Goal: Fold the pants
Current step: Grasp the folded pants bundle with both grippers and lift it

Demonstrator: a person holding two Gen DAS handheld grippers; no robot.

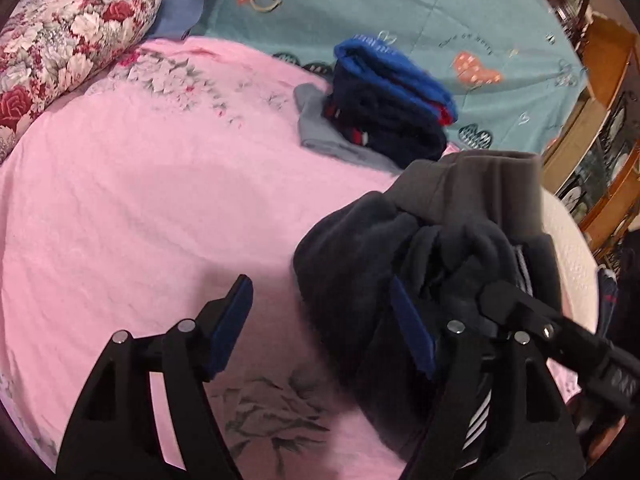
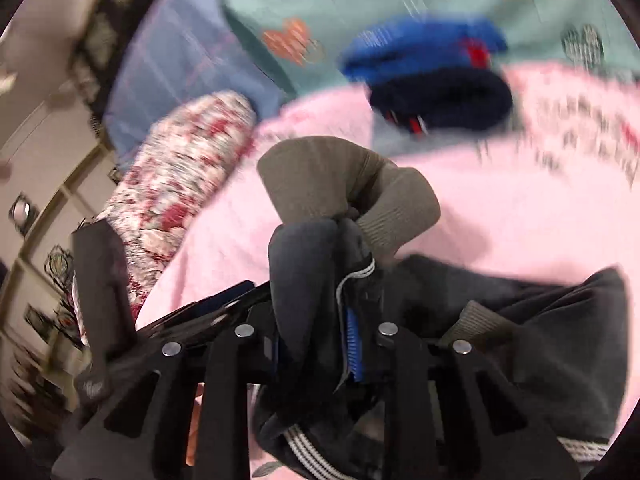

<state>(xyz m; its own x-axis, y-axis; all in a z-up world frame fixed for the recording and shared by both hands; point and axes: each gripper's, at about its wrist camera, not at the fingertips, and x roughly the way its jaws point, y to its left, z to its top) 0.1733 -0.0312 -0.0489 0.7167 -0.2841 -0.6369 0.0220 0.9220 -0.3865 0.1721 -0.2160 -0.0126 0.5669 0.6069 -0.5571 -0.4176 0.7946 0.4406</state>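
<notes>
**Dark fleece pants bunched in the right gripper, left gripper spread beside them**

Pants: dark navy fleece, grey ribbed cuffs, striped band low in the right wrist view. They sit at centre of that frame, gathered into a thick wad, part trailing onto the pink bedsheet. In the left wrist view the same bundle fills the lower right.

Right gripper: fingers clenched on the wad, cloth packed between the blue pads. Left gripper: fingers released, one pad over bare sheet, the other against the bundle's side; nothing pinched.

Handling, as judged: soft, light, limp; fleece grips well but bulks up and will not hold a crease unless pressed flat. Best holds look like the ribbed cuffs or waistband corners, where the fabric is firmer; a mid-leg pinch would only drag folds.

Surroundings: folded clothes stack, blue on navy, upper centre of the left view; floral pillow upper left; teal heart-print sheet behind.
</notes>
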